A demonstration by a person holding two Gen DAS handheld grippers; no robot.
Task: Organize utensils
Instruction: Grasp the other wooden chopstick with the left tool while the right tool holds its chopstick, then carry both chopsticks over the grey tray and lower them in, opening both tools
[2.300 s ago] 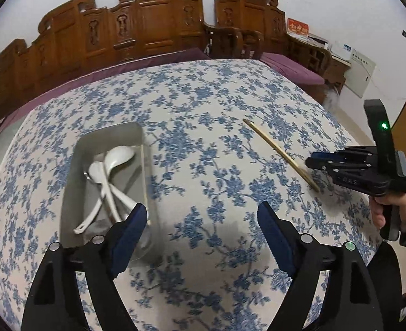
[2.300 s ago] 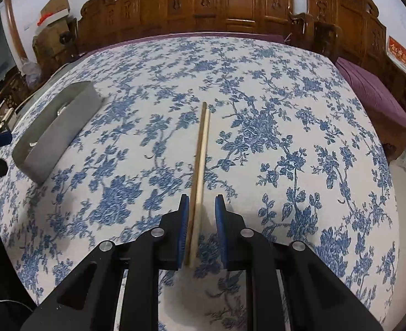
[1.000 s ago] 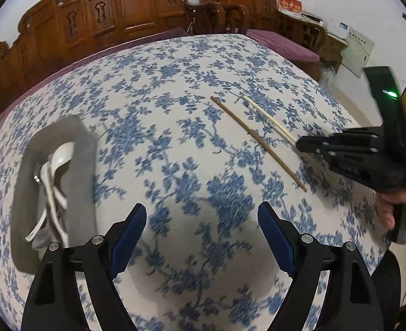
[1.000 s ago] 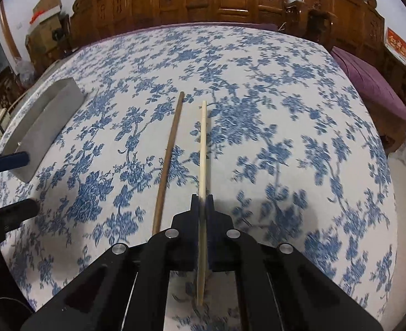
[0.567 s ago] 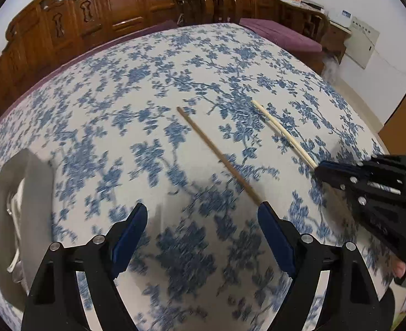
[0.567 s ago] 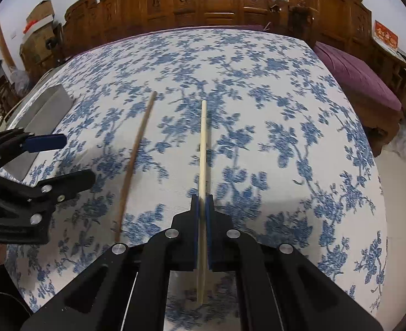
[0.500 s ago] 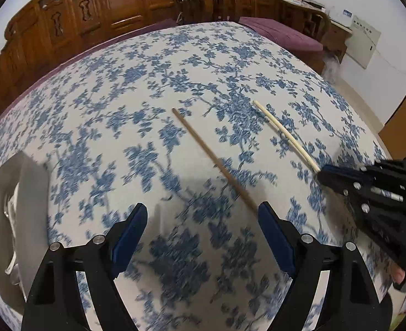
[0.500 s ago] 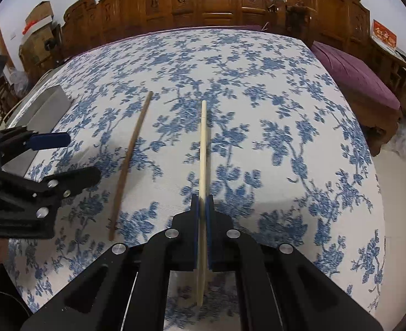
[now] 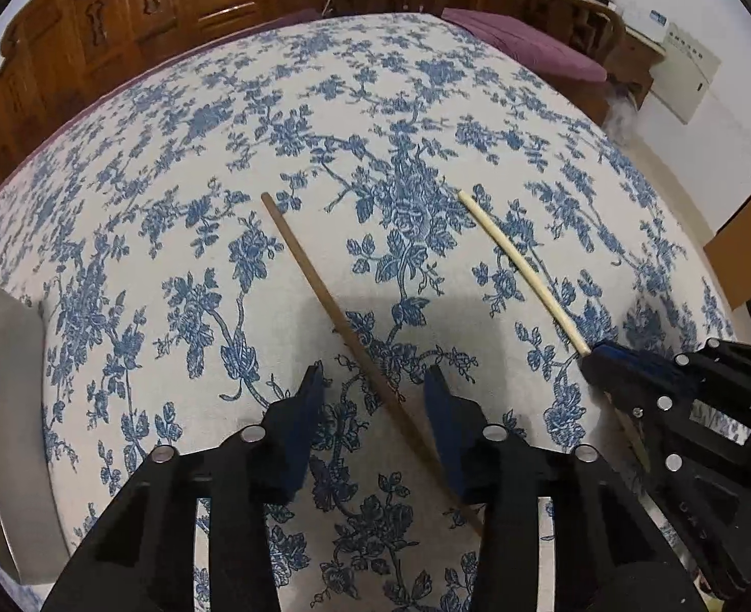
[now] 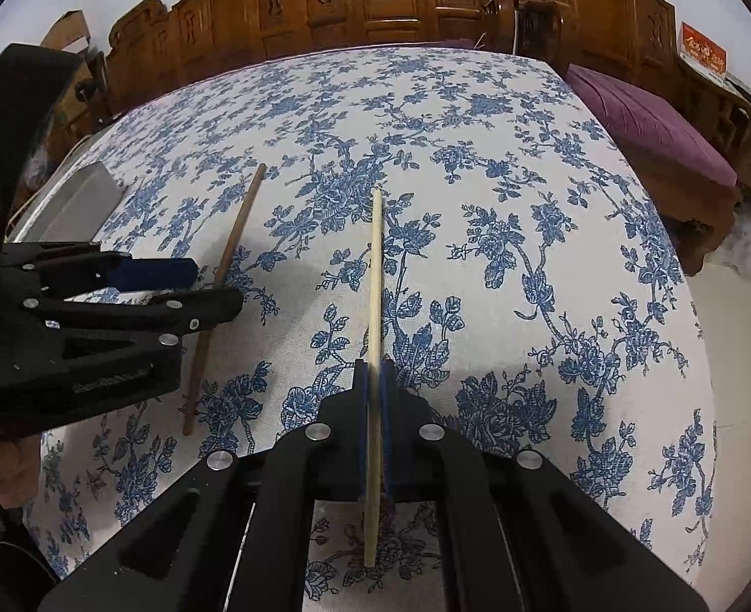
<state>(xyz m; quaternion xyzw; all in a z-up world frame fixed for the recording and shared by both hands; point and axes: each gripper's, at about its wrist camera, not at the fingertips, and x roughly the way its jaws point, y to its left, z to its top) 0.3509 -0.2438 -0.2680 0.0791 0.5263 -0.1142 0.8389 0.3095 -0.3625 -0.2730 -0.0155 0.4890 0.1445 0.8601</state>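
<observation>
From the left wrist view, the left gripper point(image 9: 372, 382) hangs over the blue-flowered bench point(image 9: 324, 117) with its jaws part open and just closing around the dark chopstick point(image 9: 324, 301), which lies flat between them; the pads do not yet press on it. Its long axis runs from near the bench's middle back toward the near edge, passing under the right-hand pad. At the bench's left edge stands the grey tray point(image 9: 13, 433). The pale chopstick point(image 9: 518, 265) lies almost parallel, toward the right edge, its near end in the right gripper point(image 9: 592, 352). From the right wrist view, those jaws are closed tight on the pale chopstick, which points straight away toward the far edge. Both sticks look light, stiff and slim, likely to roll or pivot; a hold nearer the middle should steady them
</observation>
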